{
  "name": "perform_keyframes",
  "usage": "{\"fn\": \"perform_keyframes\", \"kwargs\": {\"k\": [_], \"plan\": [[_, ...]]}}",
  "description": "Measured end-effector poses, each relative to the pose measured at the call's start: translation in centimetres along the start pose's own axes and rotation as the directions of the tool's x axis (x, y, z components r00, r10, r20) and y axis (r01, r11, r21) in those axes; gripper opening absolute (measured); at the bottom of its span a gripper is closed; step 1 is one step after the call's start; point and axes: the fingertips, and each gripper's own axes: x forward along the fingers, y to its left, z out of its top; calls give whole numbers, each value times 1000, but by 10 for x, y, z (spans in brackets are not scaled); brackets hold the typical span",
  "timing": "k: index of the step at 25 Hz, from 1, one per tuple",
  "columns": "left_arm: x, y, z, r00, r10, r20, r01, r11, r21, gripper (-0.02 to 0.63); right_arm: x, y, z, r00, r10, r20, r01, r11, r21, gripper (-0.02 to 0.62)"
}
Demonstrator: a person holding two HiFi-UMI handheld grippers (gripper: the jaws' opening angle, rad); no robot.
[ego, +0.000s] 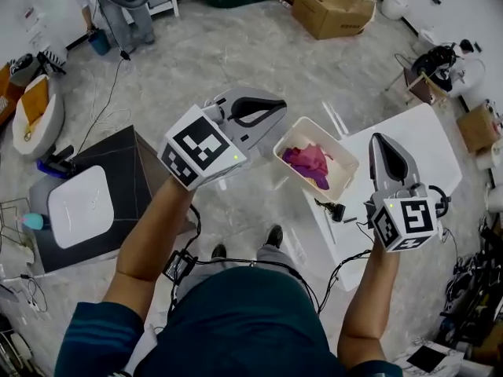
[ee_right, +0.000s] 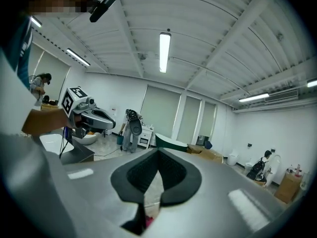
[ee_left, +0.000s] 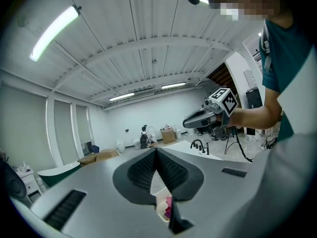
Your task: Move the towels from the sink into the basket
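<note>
Grey concrete floor (ego: 236,45) is seen far below both grippers, with a white bench (ego: 416,136) under and beside the right gripper (ego: 383,141). Both grippers are held raised in the air, well above the bench. The left gripper (ego: 275,112) is clenched, its ribbed pads pressed together with nothing between them, as is shown in the left gripper view (ee_left: 156,155). The right gripper is likewise clenched and empty in its own view (ee_right: 158,155). A pale basket (ego: 346,181) is set between the two grippers, just past the tip of the left one and to the left of the right one. A purple towel (ego: 308,162) is bunched inside the basket. A cardboard box (ego: 334,6) is seen on the floor far ahead of both grippers.
</note>
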Motion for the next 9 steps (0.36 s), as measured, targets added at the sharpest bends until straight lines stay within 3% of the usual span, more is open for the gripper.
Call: {"fn": "perform_keyframes", "kwargs": {"k": [9], "plan": [[-43, -6, 15, 999, 36, 13, -37, 999, 17, 6, -16, 28, 14, 999, 33, -5, -33, 999, -17, 8]]}}
